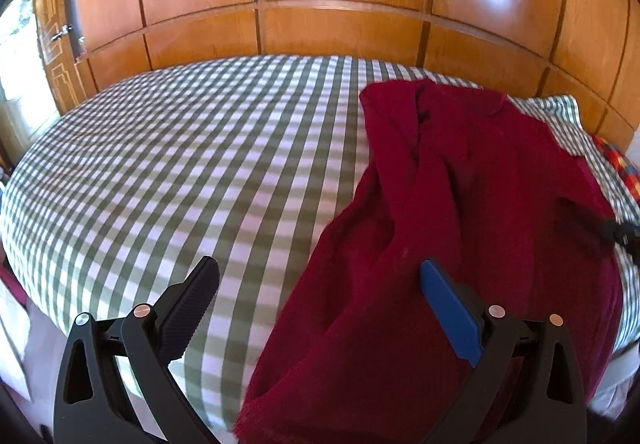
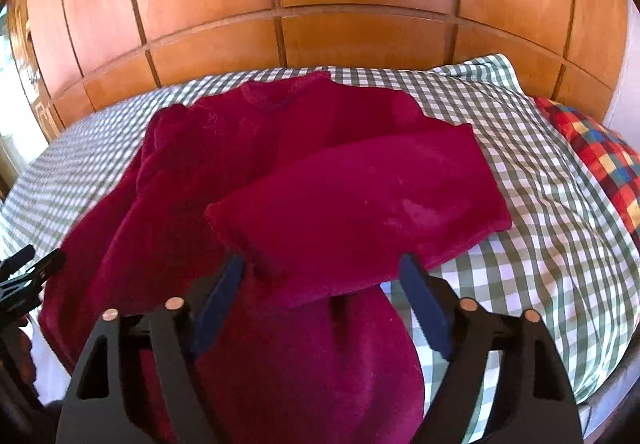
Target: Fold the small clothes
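A dark red fleece garment (image 1: 460,204) lies crumpled on the right half of the bed; in the right wrist view the garment (image 2: 360,188) has one part folded over on top. My left gripper (image 1: 318,272) is open wide above the garment's left edge, its blue-padded finger (image 1: 444,296) over the cloth and its other finger over the sheet. My right gripper (image 2: 322,264) stands open at the garment's near end, the folded part's edge lying between its fingers; no pad is seen pressing on it. Each gripper shows at the edge of the other's view.
The bed carries a green-and-white checked sheet (image 1: 180,164), with a matching pillow (image 2: 520,148) and a red, blue and yellow checked cushion (image 2: 600,160) at the right. Wooden wardrobe panels (image 1: 340,32) rise right behind the bed. A window (image 1: 16,56) glows at far left.
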A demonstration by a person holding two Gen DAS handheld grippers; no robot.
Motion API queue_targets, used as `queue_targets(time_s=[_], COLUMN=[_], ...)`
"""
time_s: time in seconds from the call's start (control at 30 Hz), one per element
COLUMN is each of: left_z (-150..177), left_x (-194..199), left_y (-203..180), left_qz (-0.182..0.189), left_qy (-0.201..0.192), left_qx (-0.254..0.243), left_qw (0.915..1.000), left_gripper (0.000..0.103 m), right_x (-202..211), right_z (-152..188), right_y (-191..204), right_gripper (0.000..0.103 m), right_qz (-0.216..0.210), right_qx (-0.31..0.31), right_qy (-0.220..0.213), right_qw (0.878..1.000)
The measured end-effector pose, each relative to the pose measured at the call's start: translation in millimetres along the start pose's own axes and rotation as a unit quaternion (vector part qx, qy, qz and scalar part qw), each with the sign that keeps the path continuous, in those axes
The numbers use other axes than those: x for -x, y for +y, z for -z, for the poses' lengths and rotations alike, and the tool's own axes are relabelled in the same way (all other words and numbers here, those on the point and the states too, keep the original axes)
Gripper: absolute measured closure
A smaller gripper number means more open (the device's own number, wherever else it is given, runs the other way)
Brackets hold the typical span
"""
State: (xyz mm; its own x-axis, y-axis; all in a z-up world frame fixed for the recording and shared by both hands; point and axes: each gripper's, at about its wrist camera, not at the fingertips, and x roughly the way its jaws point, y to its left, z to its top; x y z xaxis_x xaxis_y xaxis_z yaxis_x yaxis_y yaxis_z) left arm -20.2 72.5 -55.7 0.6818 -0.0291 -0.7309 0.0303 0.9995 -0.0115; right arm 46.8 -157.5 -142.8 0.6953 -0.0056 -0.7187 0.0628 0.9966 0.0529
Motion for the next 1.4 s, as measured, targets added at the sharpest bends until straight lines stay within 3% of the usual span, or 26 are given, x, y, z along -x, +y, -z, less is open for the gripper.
queue_targets(time_s=[0.03,0.07,0.13,0.17,0.27,0.4,0.53,0.6,0.77,0.83,0.87,0.9,0.93,1.03,1.13,1.23,1.3,1.37,1.4], left_z=[4.6,8.3,15.1,17.7,23.4,27.4,26.7,25.6,10.6,-1.5,-7.5,-13.1,-23.3,-47.4,-65.6,-68.3,-62.7,-48.4,-36.9], left_x=[-1.4,-1.9,-2.3,-2.9,-6.8,-11.4,-7.1,-5.8,1.9,12.2,16.7,19.9,20.3,12.4,9.2,23.9,25.5,21.9,19.3], left_y=[1.6,2.5,2.2,2.1,0.5,-3.9,-12.1,-12.1,2.4,16.0,23.3,29.6,41.4,82.2,112.8,119.3,106.8,94.6,88.4], left_qz=[0.0,0.002,0.0,0.0,0.015,0.048,0.062,0.065,0.062,0.051,0.041,0.016,-0.029,-0.088,-0.154,-0.087,-0.046,0.025,0.035], left_qy=[0.007,0.011,0.014,0.016,0.029,0.045,0.04,0.039,0.025,0.005,-0.006,-0.018,-0.031,-0.033,-0.031,-0.052,-0.046,-0.018,-0.006], left_qx=[-0.002,-0.004,-0.014,-0.02,-0.026,-0.028,-0.048,-0.048,-0.024,-0.011,-0.006,-0.005,-0.005,0.048,0.09,0.112,0.093,0.087,0.081], left_qw=[1.0,0.9999,0.9998,0.9997,0.9991,0.9975,0.9961,0.9959,0.9975,0.9986,0.9991,0.9997,0.9991,0.9944,0.9835,0.9886,0.9936,0.9957,0.9961], left_gripper=[0.004,0.004,0.004,0.004,0.018,0.046,0.073,0.078,0.09,0.091,0.095,0.103,0.103,0.103,0.103,0.103,0.103,0.079,0.05], right_x=[-5.1,-9.5,-14.5,-15.9,-7.3,21.9,47.4,60.1,81.6,82.8,82.5,83.9,86.4,86.1,78.4,63.6,51.8,34.2,27.9], right_z=[-0.8,-1.9,-3.8,-5.9,-17.4,-34.9,-50.1,-59.1,-67.7,-65.9,-63.4,-60.5,-58.6,-58.6,-55.1,-46.6,-40.6,-31.7,-26.1], right_y=[5.3,10.3,20.3,23.4,10.0,-28.9,-99.6,-153.5,-240.0,-253.1,-256.3,-256.9,-253.7,-230.8,-201.4,-168.3,-148.6,-120.8,-109.0], right_gripper=[0.031,0.041,0.089,0.094,0.099,0.103,0.103,0.103,0.103,0.09,0.045,0.012,0.012,0.011,0.01,0.01,0.01,0.011,0.011], right_qz=[-0.001,0.004,0.022,0.023,-0.005,0.022,0.126,0.191,0.284,0.308,0.31,0.309,0.312,0.321,0.261,0.143,0.087,0.025,-0.002], right_qx=[0.012,0.025,0.057,0.063,0.044,0.02,-0.021,-0.066,-0.158,-0.181,-0.195,-0.206,-0.211,-0.176,-0.144,-0.124,-0.112,-0.09,-0.083], right_qy=[0.005,0.007,0.001,0.0,-0.005,-0.037,-0.069,-0.077,-0.084,-0.081,-0.08,-0.087,-0.099,-0.12,-0.113,-0.082,-0.052,-0.007,0.012], right_qw=[1.0,1.0,0.998,0.998,0.999,0.999,0.989,0.976,0.942,0.93,0.927,0.924,0.921,0.923,0.948,0.979,0.988,0.996,0.996])
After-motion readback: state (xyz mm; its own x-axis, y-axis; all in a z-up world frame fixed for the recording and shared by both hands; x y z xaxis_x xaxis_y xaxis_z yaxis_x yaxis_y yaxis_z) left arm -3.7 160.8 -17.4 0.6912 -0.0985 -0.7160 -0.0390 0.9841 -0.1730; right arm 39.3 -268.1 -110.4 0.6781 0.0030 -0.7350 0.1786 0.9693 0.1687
